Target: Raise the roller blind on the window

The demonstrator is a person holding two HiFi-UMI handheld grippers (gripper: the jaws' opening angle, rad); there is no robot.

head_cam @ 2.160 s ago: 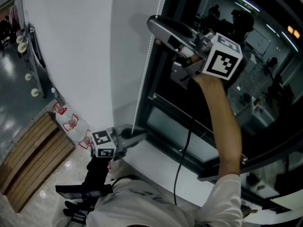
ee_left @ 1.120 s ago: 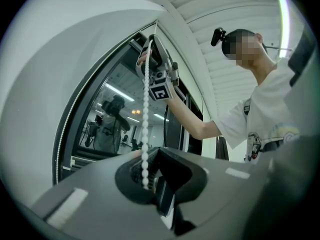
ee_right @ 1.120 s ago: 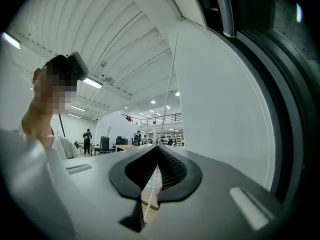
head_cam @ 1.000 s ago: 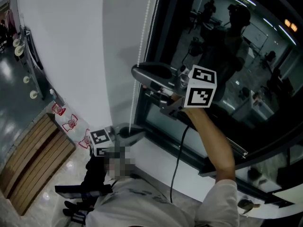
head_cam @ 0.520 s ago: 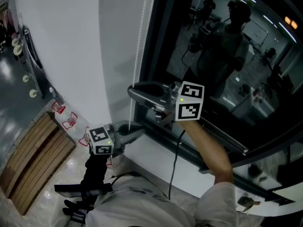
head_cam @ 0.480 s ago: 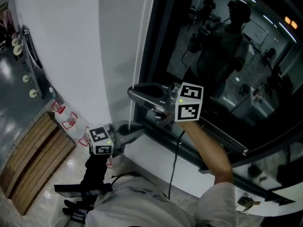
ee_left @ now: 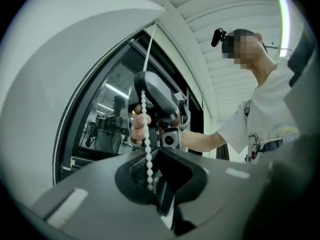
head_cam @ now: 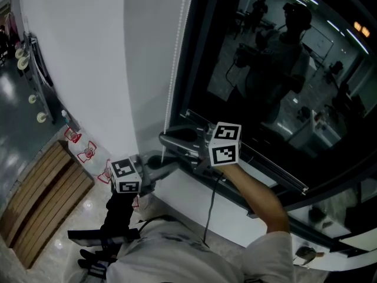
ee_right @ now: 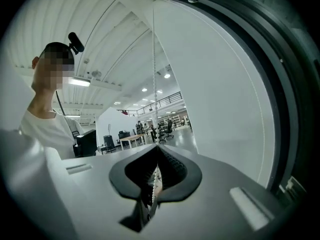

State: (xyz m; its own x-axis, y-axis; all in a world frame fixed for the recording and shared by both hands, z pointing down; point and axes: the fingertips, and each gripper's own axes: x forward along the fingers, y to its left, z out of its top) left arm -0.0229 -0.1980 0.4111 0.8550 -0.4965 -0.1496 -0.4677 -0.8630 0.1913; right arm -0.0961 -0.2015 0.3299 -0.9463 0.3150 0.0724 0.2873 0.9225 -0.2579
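In the head view the bead chain (head_cam: 175, 63) hangs beside the window (head_cam: 265, 69) down to the right hand-held gripper (head_cam: 166, 139), just above the left hand-held gripper (head_cam: 171, 163); the left gripper view shows that one's jaws slightly apart around the chain; the right gripper view shows its jaws clamped on the chain.

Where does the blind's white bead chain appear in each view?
Head view: bead chain left of centre, along the window frame.
Left gripper view: bead chain at centre, window frame to its left.
Right gripper view: bead chain at centre, window frame far right.
Shared landmark: the window frame.
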